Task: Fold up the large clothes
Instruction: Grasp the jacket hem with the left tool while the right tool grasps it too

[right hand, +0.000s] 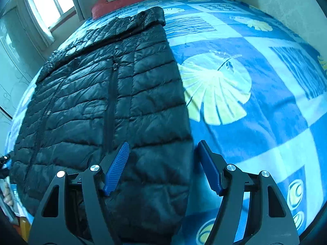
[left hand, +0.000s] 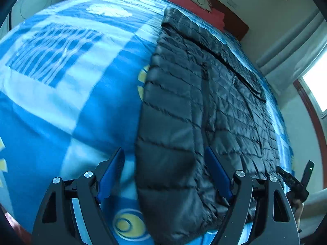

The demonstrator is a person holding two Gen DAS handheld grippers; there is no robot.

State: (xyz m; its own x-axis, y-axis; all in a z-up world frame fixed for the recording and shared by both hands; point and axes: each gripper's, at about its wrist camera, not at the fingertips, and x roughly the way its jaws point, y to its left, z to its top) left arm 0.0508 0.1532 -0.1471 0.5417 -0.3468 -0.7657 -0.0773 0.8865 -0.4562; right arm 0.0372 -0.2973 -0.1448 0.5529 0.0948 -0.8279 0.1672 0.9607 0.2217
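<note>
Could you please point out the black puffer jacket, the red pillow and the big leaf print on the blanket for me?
black puffer jacket point(right hand: 98, 106): right wrist view, quilted front beside the zipper.
red pillow point(right hand: 122, 0): right wrist view, its red cover.
leaf print point(right hand: 214, 89): right wrist view, middle of the pale leaf.

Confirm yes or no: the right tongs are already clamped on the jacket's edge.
No. The right tongs stand wide open, hovering astride the black jacket's near edge without gripping it.

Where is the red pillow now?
The red pillow lies at the head of the bed, beyond the collar of the black puffer jacket, at the top left of the right wrist view, near the window.
</note>
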